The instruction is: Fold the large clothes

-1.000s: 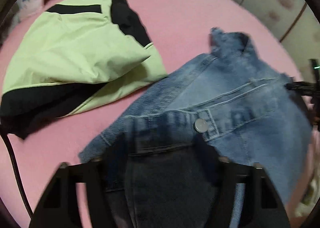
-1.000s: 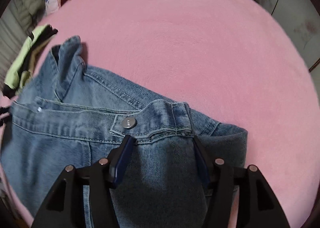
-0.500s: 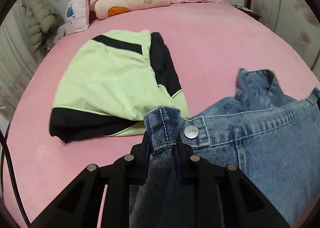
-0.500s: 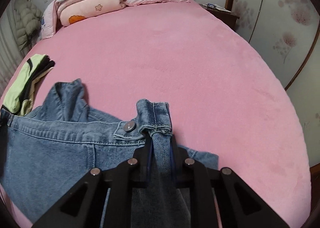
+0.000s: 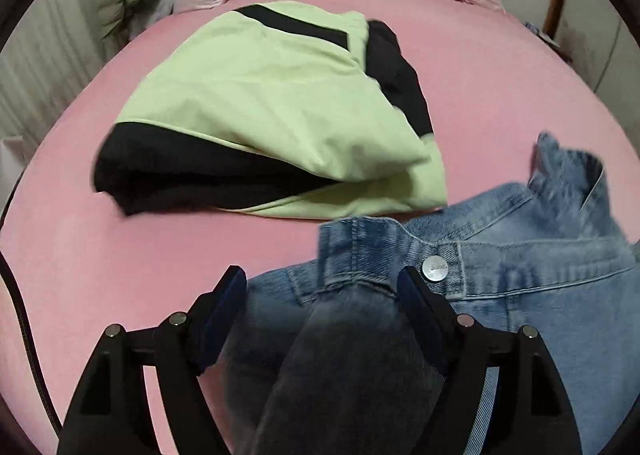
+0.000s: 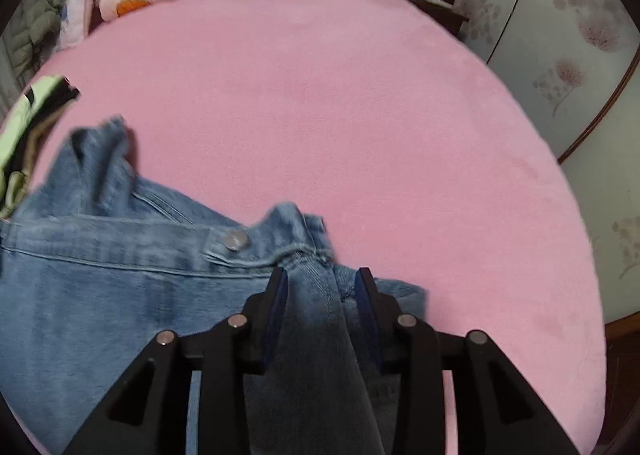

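Both the left gripper (image 5: pixel 322 289) and right gripper (image 6: pixel 321 287) have just opened, releasing the blue denim jacket's (image 5: pixel 520 295) cuffs between their parted jaws; this fold looks finished.

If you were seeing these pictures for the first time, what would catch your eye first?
The blue denim garment fills the near foreground of both views, its cuffs lying between the spread fingers of the left gripper and the right gripper, which have just been opening. Beyond it, at the left, lies a folded lime-green and black garment on the wide pink bed.
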The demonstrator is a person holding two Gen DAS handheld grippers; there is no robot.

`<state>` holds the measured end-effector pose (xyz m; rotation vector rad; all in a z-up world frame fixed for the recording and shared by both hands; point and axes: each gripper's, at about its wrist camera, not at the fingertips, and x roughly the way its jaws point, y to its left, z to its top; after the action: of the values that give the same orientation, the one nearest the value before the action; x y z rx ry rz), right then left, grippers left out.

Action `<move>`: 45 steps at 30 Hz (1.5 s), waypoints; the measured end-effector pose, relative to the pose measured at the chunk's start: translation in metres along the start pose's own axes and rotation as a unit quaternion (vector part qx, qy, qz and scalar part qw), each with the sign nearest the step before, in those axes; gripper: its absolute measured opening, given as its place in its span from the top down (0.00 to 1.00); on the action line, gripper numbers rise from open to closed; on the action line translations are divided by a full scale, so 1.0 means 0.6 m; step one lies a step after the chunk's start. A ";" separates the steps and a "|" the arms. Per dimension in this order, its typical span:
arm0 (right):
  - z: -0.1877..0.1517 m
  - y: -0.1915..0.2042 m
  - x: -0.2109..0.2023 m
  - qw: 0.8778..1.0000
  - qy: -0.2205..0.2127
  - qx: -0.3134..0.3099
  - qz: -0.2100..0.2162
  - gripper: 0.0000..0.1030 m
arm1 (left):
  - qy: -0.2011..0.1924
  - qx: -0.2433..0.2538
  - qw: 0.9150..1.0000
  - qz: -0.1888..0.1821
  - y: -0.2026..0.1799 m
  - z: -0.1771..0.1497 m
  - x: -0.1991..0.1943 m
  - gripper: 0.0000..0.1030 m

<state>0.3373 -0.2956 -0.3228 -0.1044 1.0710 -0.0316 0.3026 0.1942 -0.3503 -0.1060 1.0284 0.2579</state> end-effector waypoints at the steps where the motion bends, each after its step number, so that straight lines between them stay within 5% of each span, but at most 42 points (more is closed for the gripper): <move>1: 0.004 0.004 -0.029 1.000 -0.012 0.001 0.007 0.66 | 0.003 -0.002 1.000 0.007 0.005 0.002 -0.014 0.25; 10: -0.007 0.092 -0.194 0.994 -0.052 0.020 0.091 0.66 | 0.004 -0.021 1.000 -0.001 0.043 -0.032 -0.216 0.22; 16: -0.074 0.181 -0.231 0.991 -0.056 0.015 0.117 0.66 | 0.027 -0.055 0.998 -0.035 0.045 -0.134 -0.281 0.20; 19: -0.109 0.215 -0.228 0.992 -0.052 0.008 0.118 0.66 | 0.041 -0.083 0.994 -0.050 0.045 -0.185 -0.271 0.20; 23: -0.150 0.250 -0.220 0.991 -0.032 -0.001 0.128 0.66 | 0.090 -0.148 0.980 -0.100 0.059 -0.258 -0.229 0.20; 28: -0.188 0.281 -0.212 0.992 -0.023 -0.021 0.119 0.66 | 0.080 -0.188 0.965 -0.162 0.061 -0.313 -0.192 0.20; 35: -0.214 0.302 -0.211 0.993 -0.035 -0.020 0.112 0.66 | 0.039 -0.218 0.952 -0.211 0.062 -0.324 -0.137 0.20; 45: -0.221 0.334 -0.196 0.993 -0.063 -0.028 0.100 0.66 | -0.034 -0.252 0.932 -0.257 0.080 -0.266 -0.084 0.22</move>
<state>0.1594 -0.0967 -0.3030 -0.0476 0.9514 0.1837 0.1325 0.1990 -0.3879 -0.8158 0.8115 0.0397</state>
